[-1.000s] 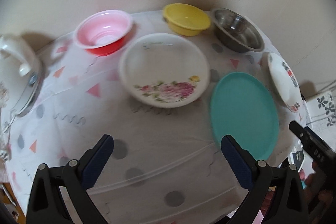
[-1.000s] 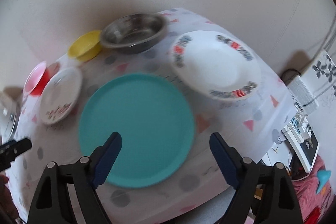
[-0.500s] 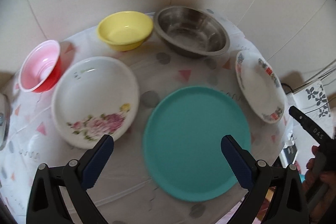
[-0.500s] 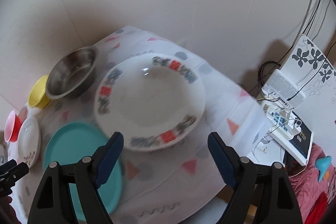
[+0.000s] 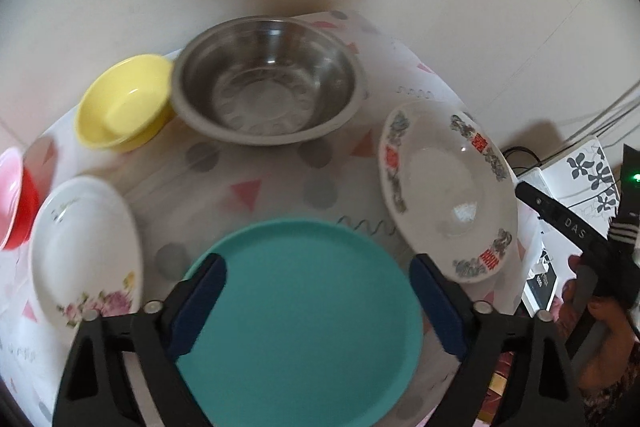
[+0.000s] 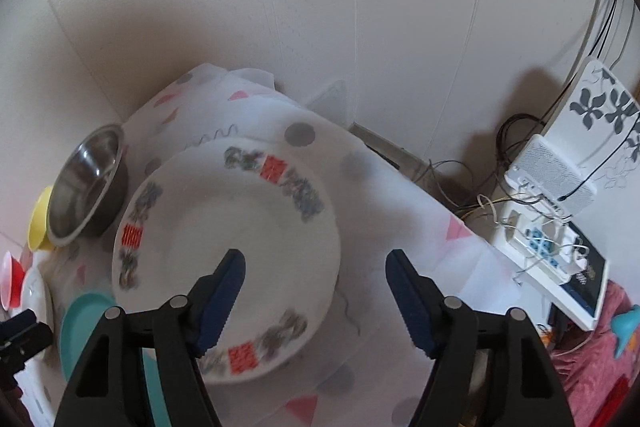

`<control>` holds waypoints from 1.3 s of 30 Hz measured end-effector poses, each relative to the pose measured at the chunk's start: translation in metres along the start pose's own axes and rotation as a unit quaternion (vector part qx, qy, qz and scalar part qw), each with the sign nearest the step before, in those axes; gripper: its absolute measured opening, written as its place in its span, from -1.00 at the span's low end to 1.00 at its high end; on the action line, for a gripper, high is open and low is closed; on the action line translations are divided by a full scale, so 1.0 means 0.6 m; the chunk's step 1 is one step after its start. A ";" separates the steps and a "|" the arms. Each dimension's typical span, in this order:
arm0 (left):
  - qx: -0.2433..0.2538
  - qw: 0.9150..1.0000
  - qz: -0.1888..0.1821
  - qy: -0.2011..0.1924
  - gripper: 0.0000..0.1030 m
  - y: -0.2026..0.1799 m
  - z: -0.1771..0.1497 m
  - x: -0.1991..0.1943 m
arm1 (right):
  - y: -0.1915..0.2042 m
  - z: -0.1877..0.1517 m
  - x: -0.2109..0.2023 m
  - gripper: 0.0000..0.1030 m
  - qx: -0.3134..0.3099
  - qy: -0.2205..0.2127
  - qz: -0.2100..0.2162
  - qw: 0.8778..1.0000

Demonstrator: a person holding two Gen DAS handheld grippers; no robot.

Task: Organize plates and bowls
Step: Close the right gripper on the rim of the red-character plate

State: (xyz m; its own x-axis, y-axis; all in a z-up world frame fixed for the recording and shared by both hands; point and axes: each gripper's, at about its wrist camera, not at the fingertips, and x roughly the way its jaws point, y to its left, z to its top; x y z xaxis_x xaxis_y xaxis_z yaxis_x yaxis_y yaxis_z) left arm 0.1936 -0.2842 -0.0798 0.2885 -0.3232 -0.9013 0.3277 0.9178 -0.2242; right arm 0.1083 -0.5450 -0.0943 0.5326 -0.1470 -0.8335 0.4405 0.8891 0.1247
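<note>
Plates lie spread on the desk (image 5: 280,183). We hold the left hand-held gripper (image 5: 318,301) over the teal plate (image 5: 300,315), jaws spread but closing, pinching nothing. The right hand-held gripper (image 6: 314,291), also closing on nothing, straddles the patterned plate (image 6: 224,247)'s near rim. We should drop lower and catch only rims.

Shiny metal bowl (image 5: 268,95); matt teal plate (image 5: 304,319).
</note>
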 end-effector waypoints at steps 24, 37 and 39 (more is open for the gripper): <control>0.024 0.998 0.004 0.053 0.41 -0.065 0.063 0.135 | -0.044 0.028 0.097 -0.33 -0.002 0.034 0.115 0.993; 0.034 0.998 0.002 0.055 0.30 -0.089 0.091 0.173 | -0.042 0.034 0.109 -0.48 -0.004 0.040 0.148 0.988; 0.037 0.998 -0.002 0.057 0.22 -0.097 0.096 0.182 | -0.043 0.034 0.110 -0.48 -0.009 0.040 0.152 0.988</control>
State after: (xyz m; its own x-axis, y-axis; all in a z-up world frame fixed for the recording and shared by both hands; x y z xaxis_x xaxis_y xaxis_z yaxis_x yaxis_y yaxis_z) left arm 0.2578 -0.3864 -0.1437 0.1850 -0.2949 -0.9375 0.3947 0.8959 -0.2039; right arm 0.1471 -0.5863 -0.1415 0.5789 0.1614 -0.7992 0.2561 0.8947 0.3661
